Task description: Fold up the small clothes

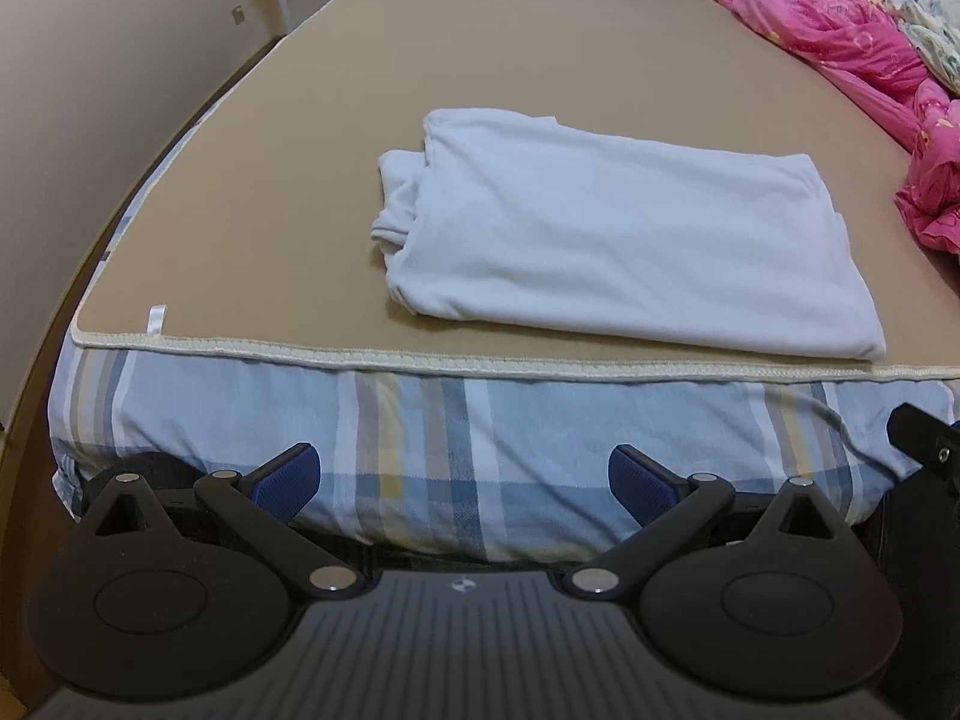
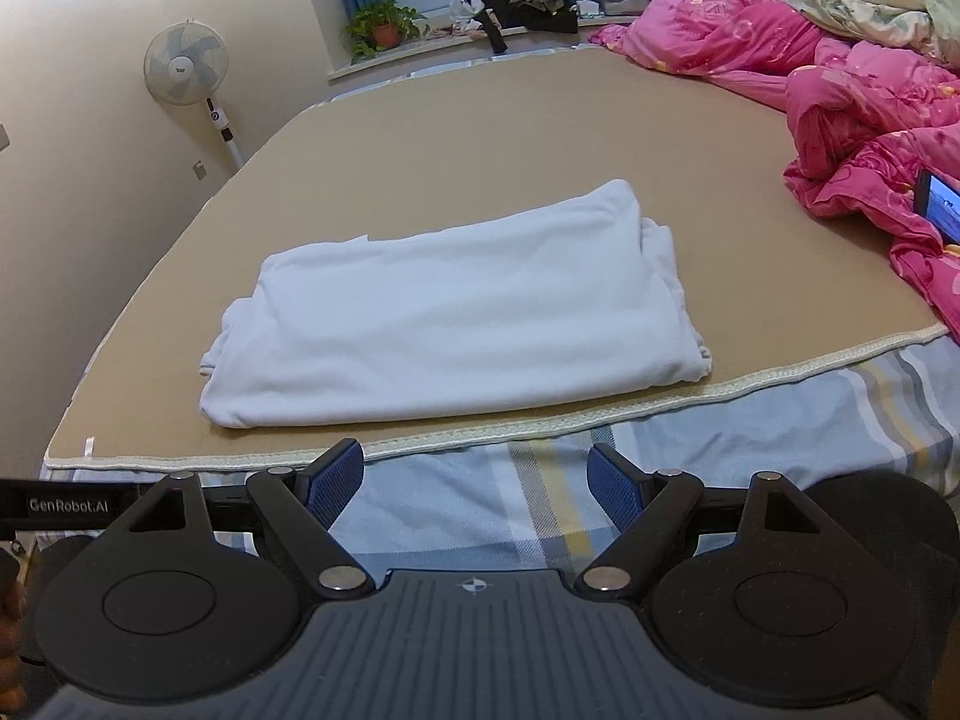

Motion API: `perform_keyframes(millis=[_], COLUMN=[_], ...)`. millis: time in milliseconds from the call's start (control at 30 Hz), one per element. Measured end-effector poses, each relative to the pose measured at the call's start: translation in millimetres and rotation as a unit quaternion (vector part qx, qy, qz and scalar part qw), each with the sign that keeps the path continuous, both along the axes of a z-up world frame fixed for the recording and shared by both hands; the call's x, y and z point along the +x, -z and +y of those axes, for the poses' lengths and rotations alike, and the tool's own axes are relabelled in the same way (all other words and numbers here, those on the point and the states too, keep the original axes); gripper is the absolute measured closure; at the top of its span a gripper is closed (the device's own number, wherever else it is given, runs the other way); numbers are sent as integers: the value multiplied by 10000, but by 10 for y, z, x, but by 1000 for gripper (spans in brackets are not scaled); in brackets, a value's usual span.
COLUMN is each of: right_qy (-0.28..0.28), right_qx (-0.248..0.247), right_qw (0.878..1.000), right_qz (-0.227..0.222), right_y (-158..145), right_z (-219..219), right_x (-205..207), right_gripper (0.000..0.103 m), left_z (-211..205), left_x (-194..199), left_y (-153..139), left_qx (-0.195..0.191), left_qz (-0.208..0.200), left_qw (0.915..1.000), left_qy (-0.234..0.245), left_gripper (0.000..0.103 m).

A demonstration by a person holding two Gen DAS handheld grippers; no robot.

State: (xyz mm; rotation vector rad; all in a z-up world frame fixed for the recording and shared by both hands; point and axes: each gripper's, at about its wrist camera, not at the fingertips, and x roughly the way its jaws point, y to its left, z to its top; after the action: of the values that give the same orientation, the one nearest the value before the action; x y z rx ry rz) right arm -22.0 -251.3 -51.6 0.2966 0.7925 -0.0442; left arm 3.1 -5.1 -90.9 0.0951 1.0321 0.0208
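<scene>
The white cloth (image 1: 600,240) lies folded in a flat, wide shape on the tan mat (image 1: 300,120) of the bed, close to the mat's near edge and well away from the pink quilt (image 1: 840,48) at the far right side. Both tools are back over the bed's striped sheet (image 1: 456,420), not touching the cloth. The left tool (image 1: 462,483) is wide open and holds nothing. The right tool (image 2: 477,486) is wide open and empty too. This fold looks done. One more fold may come next: grab a short end and lay it over the other.
</scene>
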Motion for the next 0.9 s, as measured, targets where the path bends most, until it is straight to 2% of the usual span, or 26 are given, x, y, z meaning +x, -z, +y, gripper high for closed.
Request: perform_keyframes(millis=[600,800,900], right_qy=[206,441,692], right_qx=[281,353,545], right_qw=[9993,9982,9959], right_qz=[153,222,194], right_y=[75,189,251], right_z=[-83,-203,-414], right_x=[-10,50,162], right_gripper=[20,20,20], left_z=[56,161,205], left_x=[32,125,206], left_y=[5,25,38], left_qx=[40,98,167], left_qz=[64,112,144], left_qw=[10000,9998,9995], left_qy=[-41,-157,-245], left_gripper=[1,1,1])
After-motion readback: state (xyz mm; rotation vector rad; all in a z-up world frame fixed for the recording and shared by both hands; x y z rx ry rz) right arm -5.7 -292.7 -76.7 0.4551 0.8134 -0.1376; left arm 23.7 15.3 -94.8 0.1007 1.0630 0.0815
